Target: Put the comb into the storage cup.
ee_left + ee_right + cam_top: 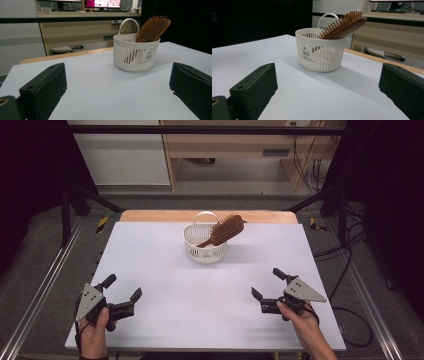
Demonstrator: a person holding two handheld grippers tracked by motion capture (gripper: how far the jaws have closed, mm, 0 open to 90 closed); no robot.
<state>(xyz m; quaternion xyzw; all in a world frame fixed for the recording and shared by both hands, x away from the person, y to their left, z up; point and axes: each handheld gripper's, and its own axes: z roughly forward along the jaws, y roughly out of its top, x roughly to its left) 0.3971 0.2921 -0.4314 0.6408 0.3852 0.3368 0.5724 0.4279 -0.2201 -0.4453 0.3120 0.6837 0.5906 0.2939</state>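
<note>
At the far middle of the counter (150,320) a wooden hairbrush (226,230) leans handle-down in a white basket (205,251), top-heavy enough that a careless tug might tip the basket, while left gripper (122,293) and right gripper (266,282) wait near, fingers spread, empty.

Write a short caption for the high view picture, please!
Two open grippers, left gripper and right gripper, wait on a white table before a basket holding a wooden hairbrush.

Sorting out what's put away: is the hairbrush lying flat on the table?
No, the hairbrush stands tilted in the white basket, handle down, head over the rim.
</note>
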